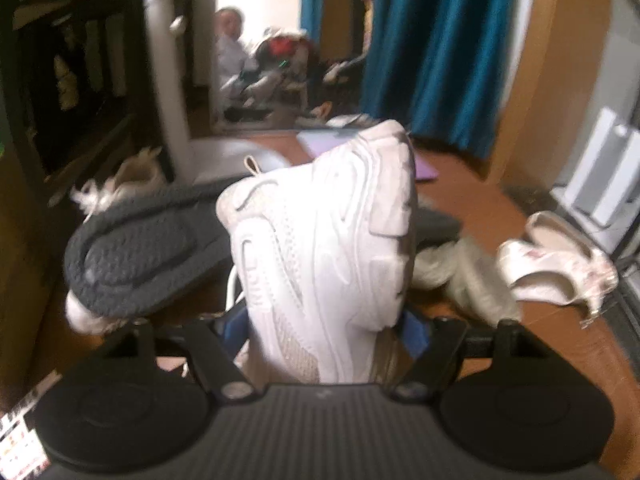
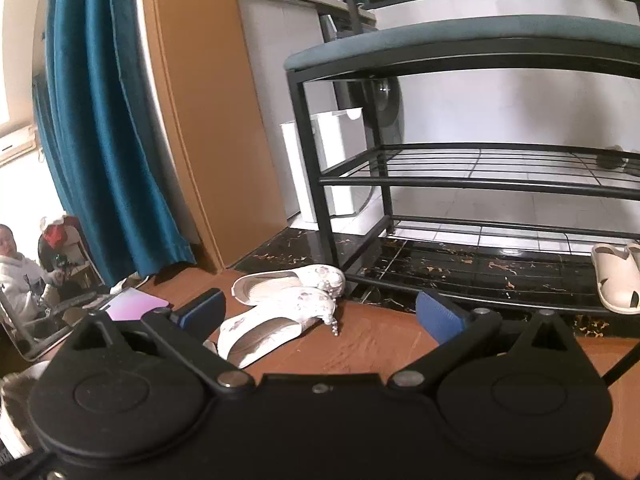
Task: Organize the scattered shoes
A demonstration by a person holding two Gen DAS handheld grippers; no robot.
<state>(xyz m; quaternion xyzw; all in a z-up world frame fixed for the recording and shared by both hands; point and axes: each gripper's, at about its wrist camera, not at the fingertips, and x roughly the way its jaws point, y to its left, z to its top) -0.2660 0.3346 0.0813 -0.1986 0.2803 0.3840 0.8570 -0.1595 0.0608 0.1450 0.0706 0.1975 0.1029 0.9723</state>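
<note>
Left wrist view: the left tongs (image 1: 326,332) clamp a white sneaker (image 1: 320,240) between their blue pads, its sole turned to the right and its far end pointing away from the camera (the picture is blurred). Behind it a dark grey sole (image 1: 136,248) lies upturned on the brown floor (image 1: 460,196), and a pale embellished flat (image 1: 560,268) lies toward the right. Right wrist view: the right tongs (image 2: 320,312) stand open and grip nothing, with a pair of white flats (image 2: 280,304) on the floor ahead, near the front left leg of a black shoe rack (image 2: 480,182).
</note>
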